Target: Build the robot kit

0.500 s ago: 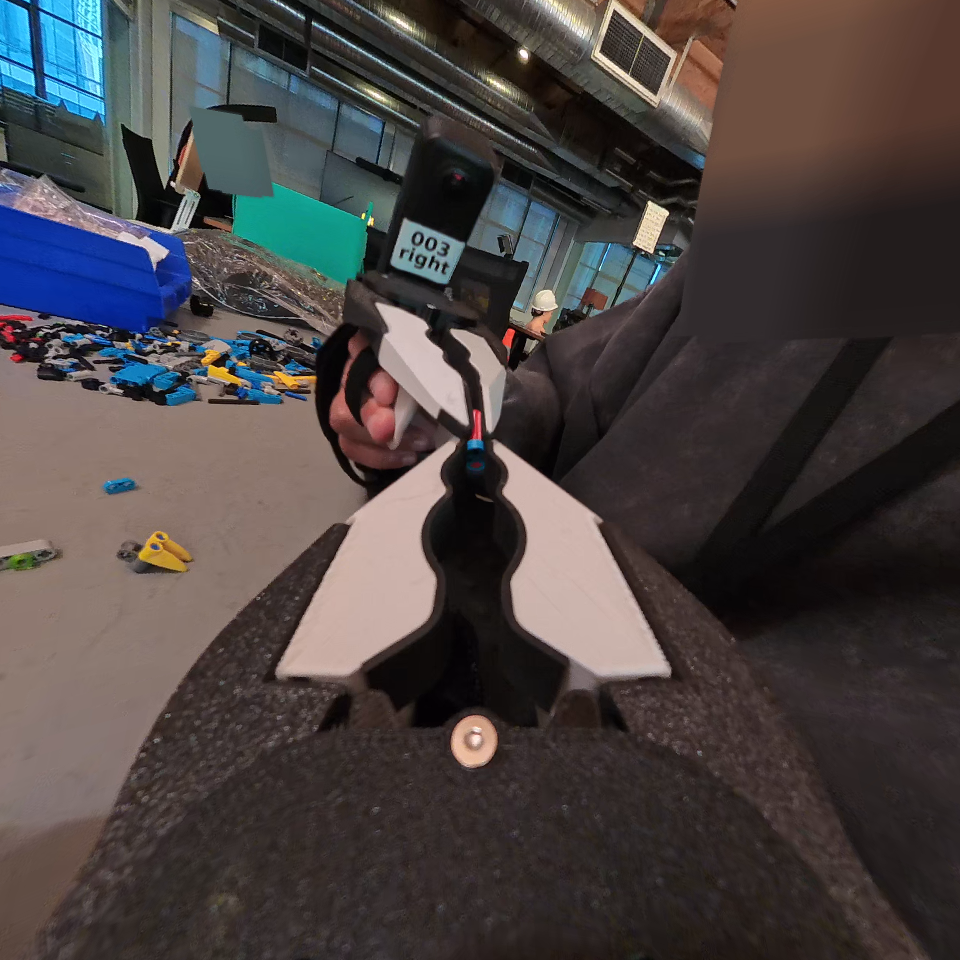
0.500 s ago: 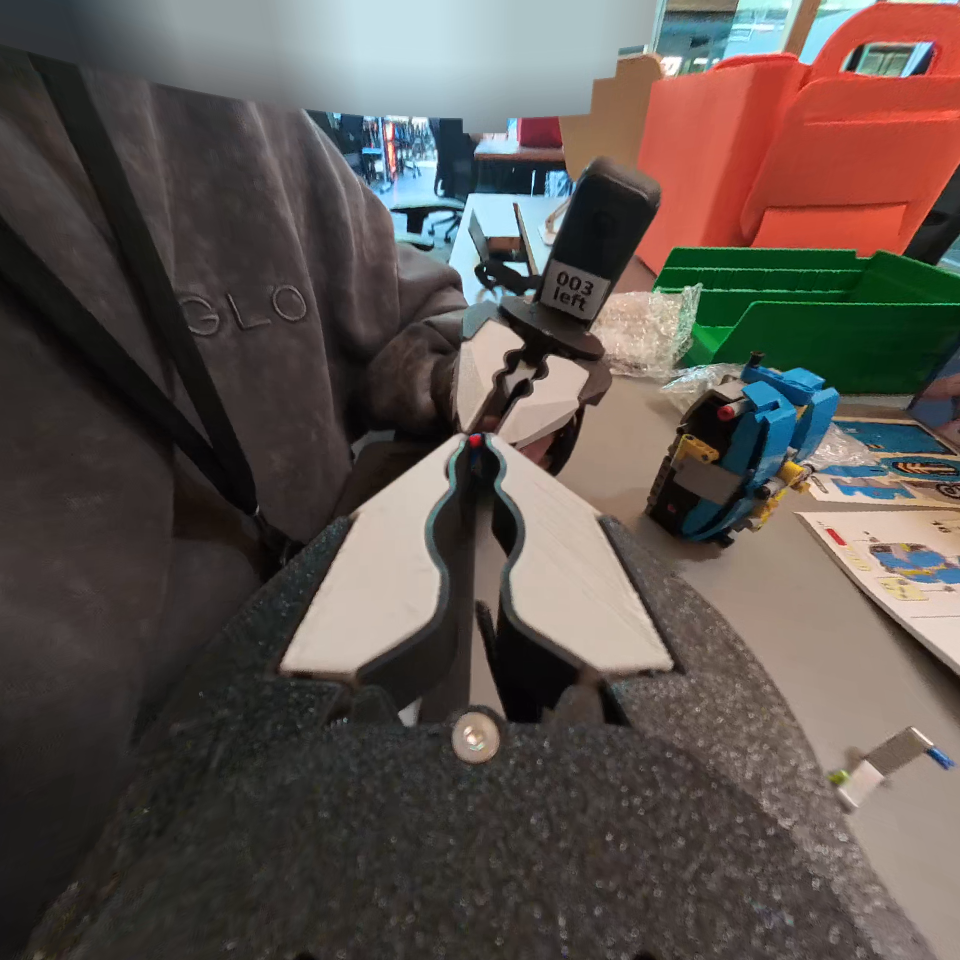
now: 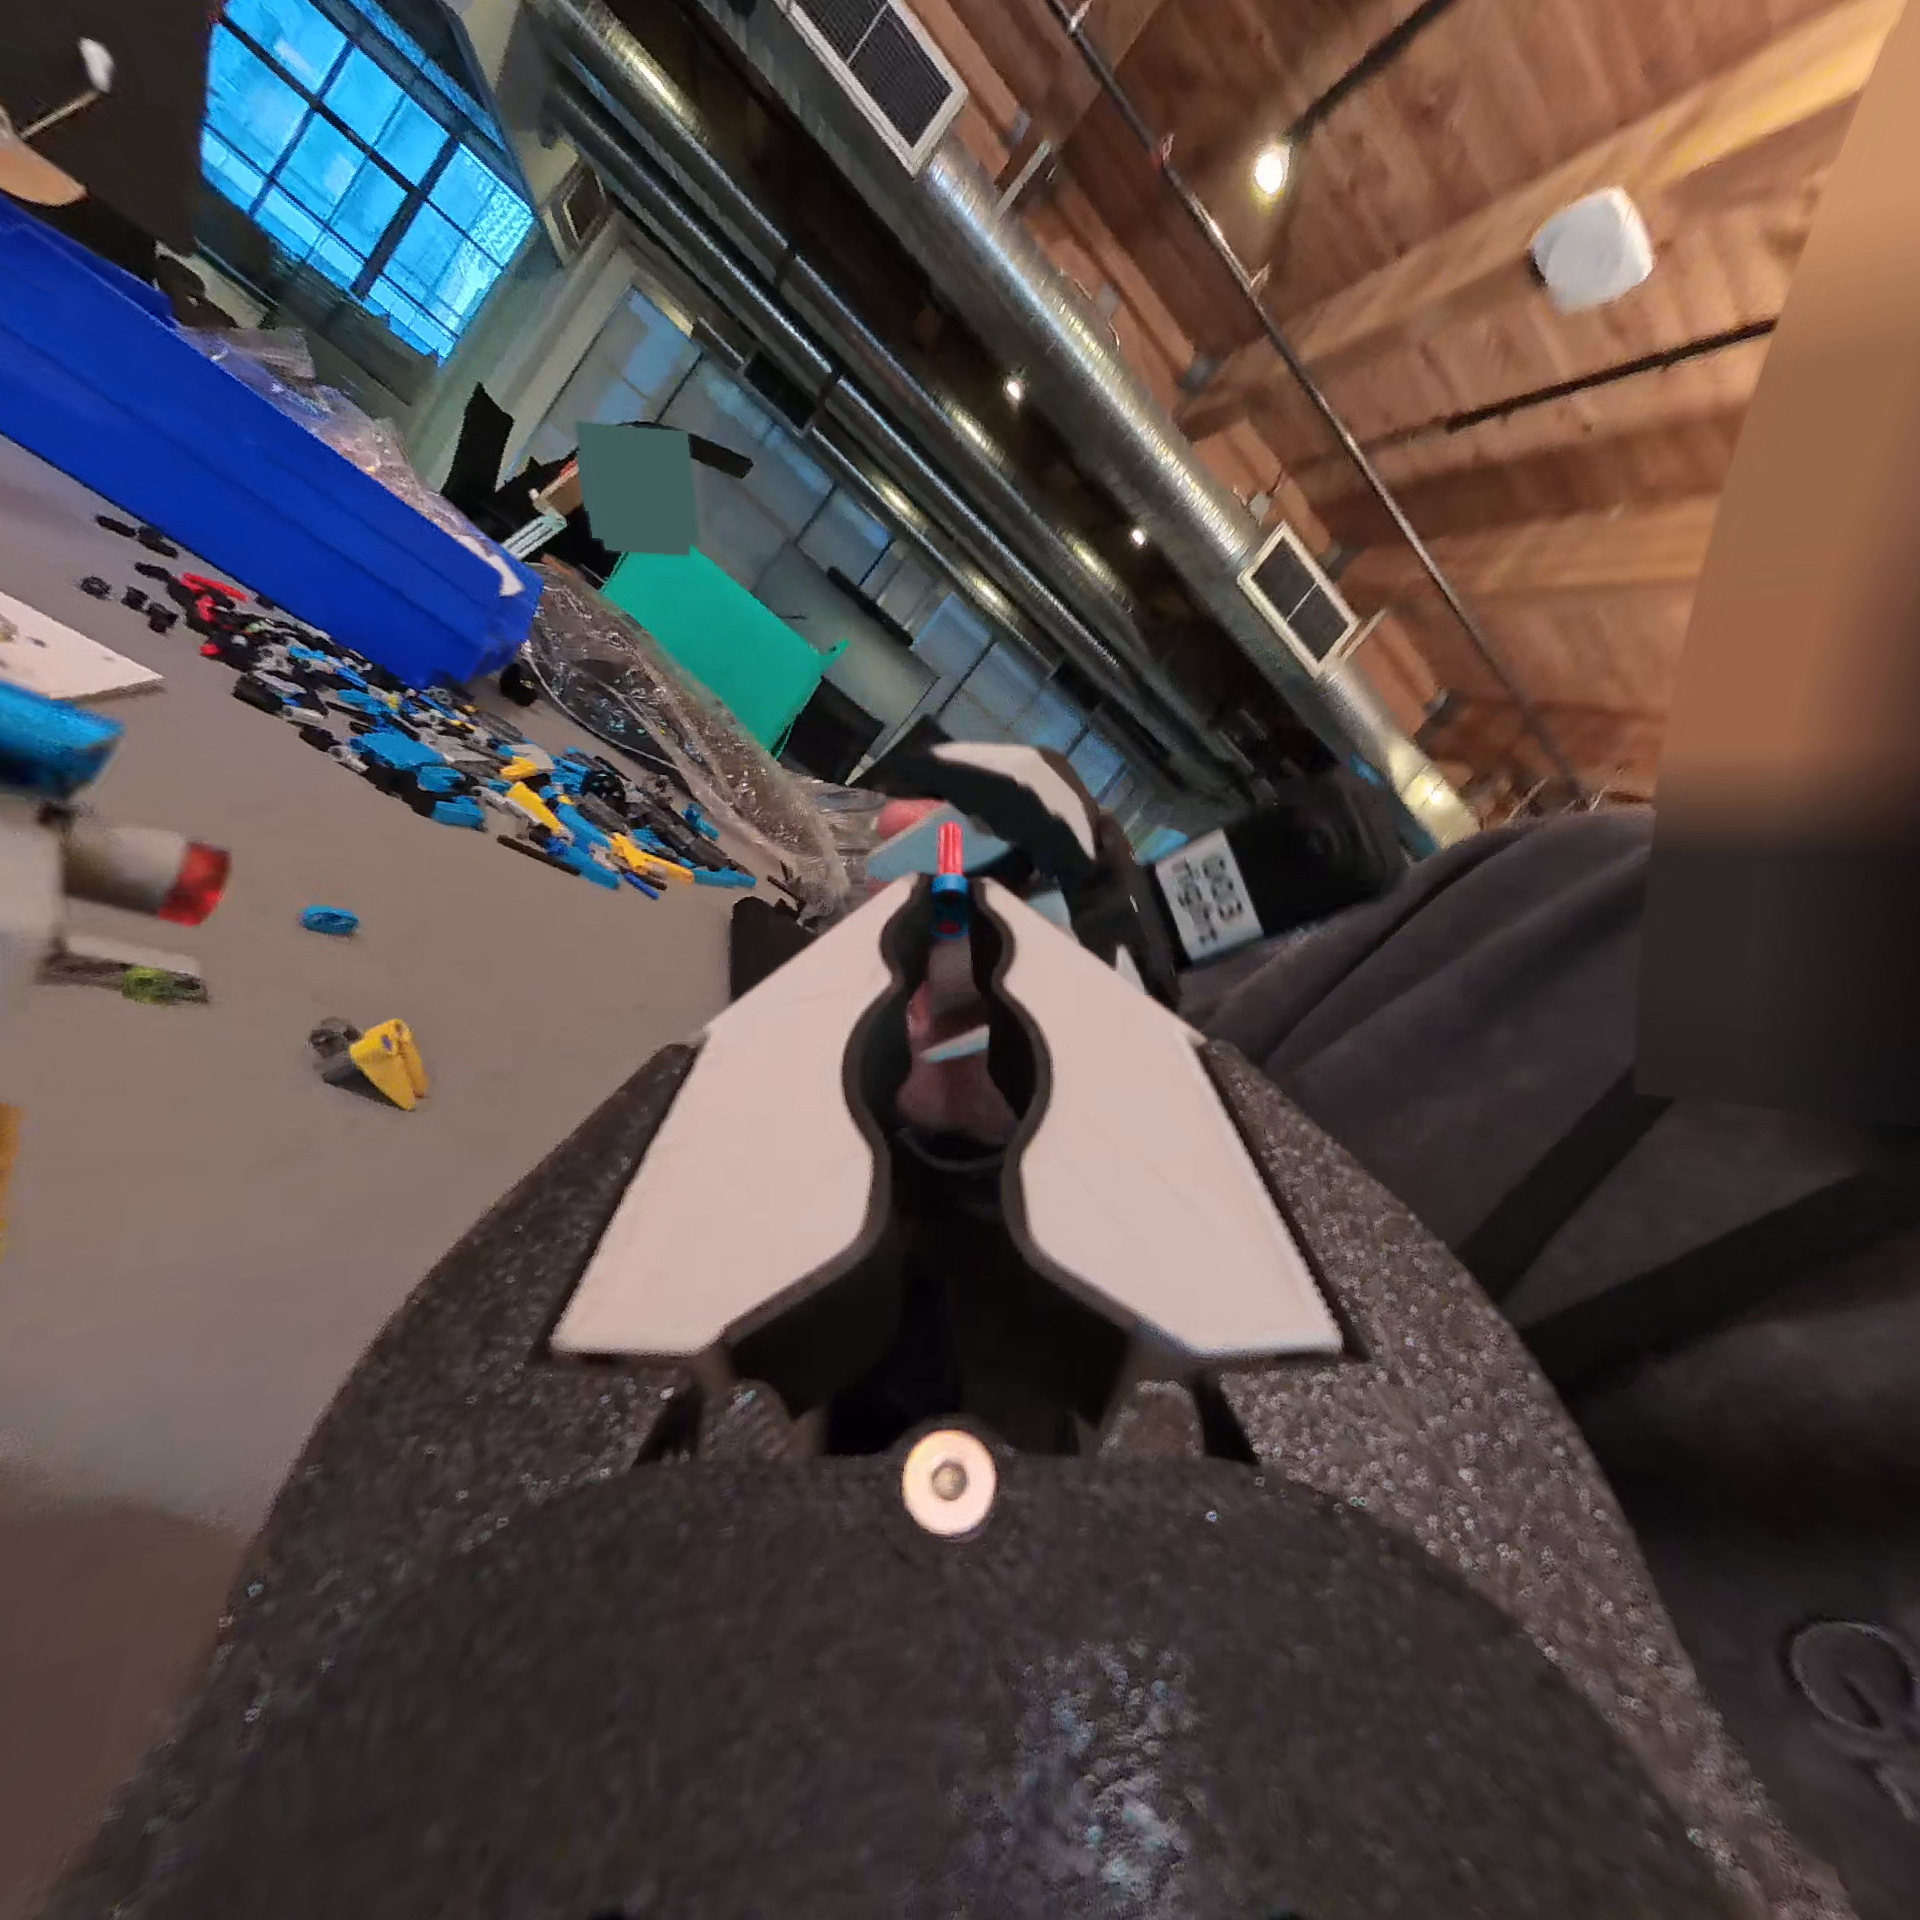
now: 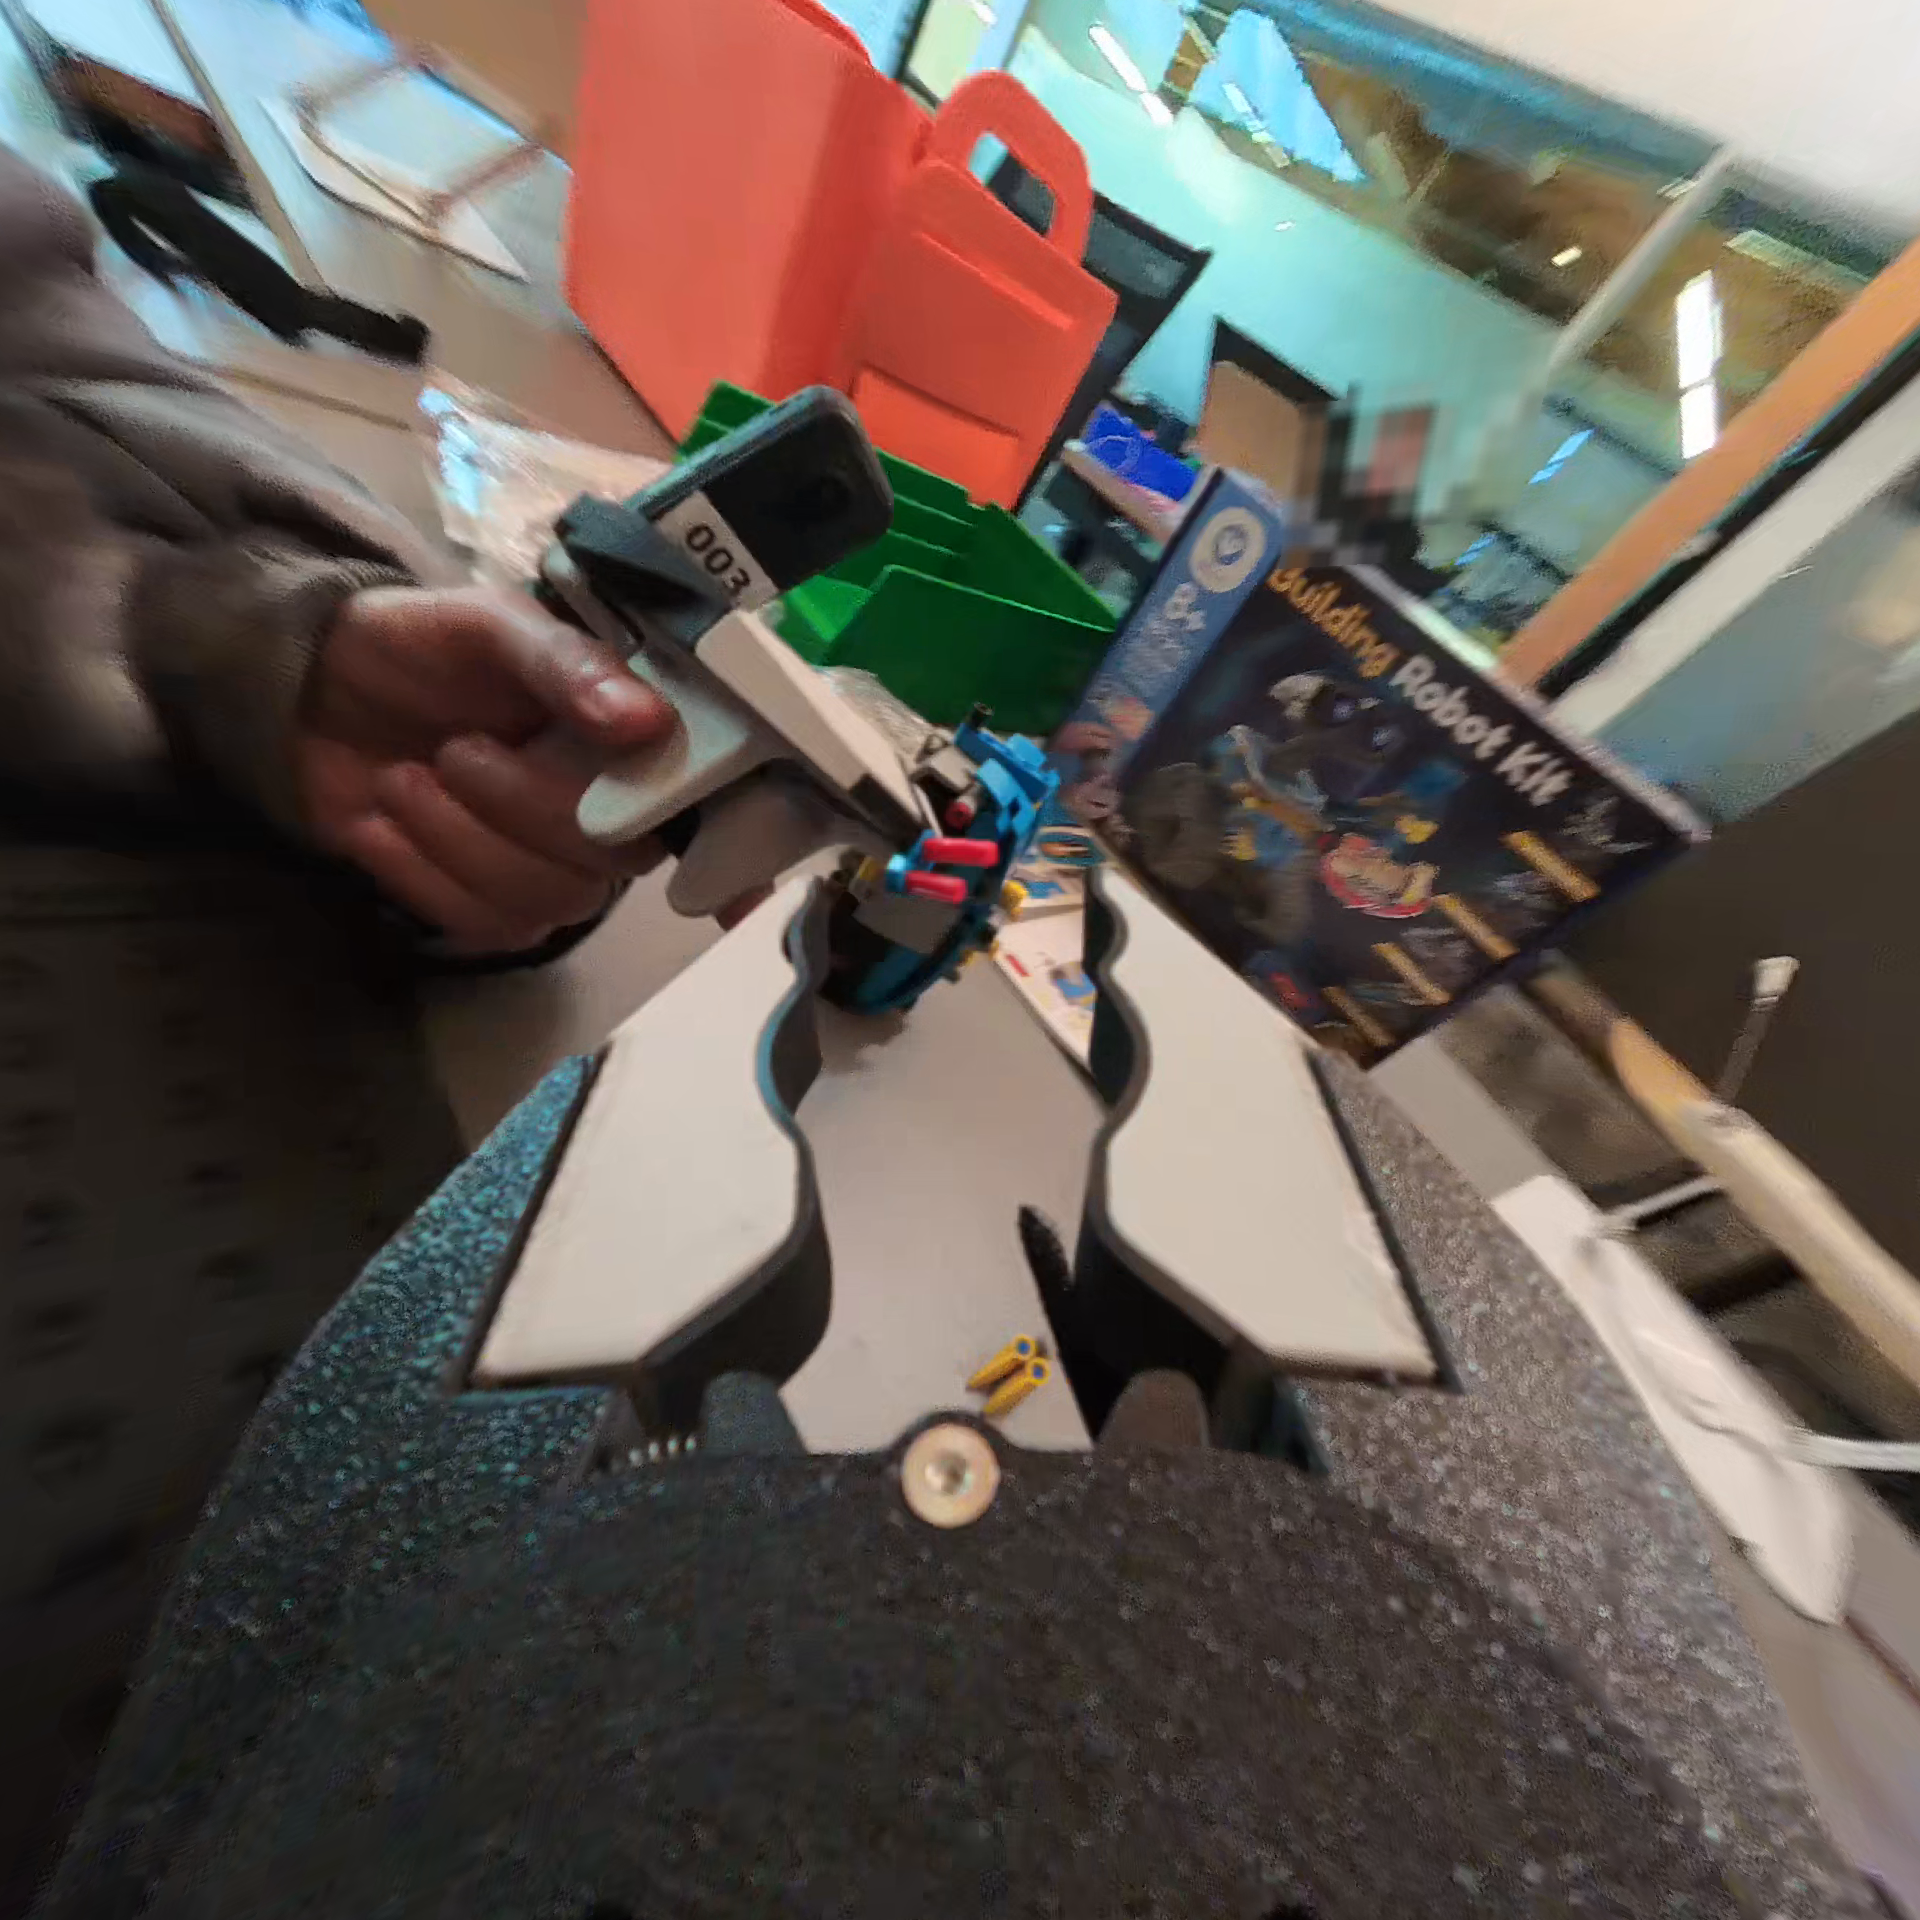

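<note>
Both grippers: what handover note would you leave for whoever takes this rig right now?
Left gripper: shut on a small blue-and-red piece, held above the table.
Right gripper: open, empty, facing the blue model; the box stands behind it.
Two yellow pieces lie on the table under the right gripper.
Loose parts lie by the blue bin.

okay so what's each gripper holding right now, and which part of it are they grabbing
The left gripper pinches a small blue-and-red pin piece by its blue end; the red tip sticks out past the fingertips. The right gripper is open and holds nothing.
</note>
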`<state>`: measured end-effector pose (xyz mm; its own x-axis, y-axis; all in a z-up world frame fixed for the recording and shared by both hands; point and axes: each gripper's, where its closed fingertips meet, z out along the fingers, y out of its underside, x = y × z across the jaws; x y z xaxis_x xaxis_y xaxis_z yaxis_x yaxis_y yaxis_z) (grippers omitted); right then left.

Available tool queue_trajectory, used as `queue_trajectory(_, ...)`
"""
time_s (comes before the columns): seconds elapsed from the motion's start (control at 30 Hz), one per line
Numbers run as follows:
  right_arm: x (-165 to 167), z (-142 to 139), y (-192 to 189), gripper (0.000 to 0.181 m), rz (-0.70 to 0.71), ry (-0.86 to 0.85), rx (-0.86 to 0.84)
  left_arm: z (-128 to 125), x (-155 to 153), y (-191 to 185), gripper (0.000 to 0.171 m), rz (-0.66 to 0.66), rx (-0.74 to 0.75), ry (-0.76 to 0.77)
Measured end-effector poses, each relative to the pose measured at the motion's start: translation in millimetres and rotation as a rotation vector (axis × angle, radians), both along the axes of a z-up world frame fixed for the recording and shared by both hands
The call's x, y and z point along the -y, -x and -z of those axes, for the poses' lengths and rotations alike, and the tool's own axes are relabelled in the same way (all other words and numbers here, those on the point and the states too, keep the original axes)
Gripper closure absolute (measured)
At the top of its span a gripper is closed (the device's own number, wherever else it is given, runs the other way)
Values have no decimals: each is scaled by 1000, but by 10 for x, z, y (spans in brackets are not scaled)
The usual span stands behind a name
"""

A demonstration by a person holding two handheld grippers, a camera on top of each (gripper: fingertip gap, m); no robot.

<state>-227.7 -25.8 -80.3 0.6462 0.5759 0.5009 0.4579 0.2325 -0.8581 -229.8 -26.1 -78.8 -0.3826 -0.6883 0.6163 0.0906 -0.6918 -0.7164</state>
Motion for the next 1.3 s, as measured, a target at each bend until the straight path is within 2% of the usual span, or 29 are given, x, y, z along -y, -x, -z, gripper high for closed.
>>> queue_trajectory(0.1, -38, -1, 58, 137, 104, -111, 64, -7, -45, 15, 166, 12, 15, 59)
queue_trajectory(0.23, -140, 38, 90, 144, 156, -117, 86, -25, -54, 28, 166, 22, 29, 89)
queue_trajectory(0.33, -83, -45, 116, 160, 133, -178, 70, -31, -16, 26, 166, 34, 29, 75)
queue_trajectory(0.67, -132, 29, 74, 162, 130, -123, 102, 35, -21, -9, 166, 52, -4, 100)
queue_trajectory(0.8, -154, 92, 59, 164, 138, -125, 191, 98, -44, -34, 166, 45, -43, 104)
queue_trajectory(0.97, -126, 139, 74, 164, 32, -100, 210, 139, -19, -53, 166, 32, -77, 64)
queue_trajectory(1.13, -164, 223, 34, 166, 8, -22, 154, 214, -55, -102, 166, 29, -121, 93)
queue_trajectory(1.23, -167, 195, 34, 166, -83, 91, -43, 170, -55, -101, 164, 37, -95, 103)
queue_trajectory(1.3, -167, 169, 60, 165, -136, 167, -159, 133, -87, -75, 157, 35, -68, 122)
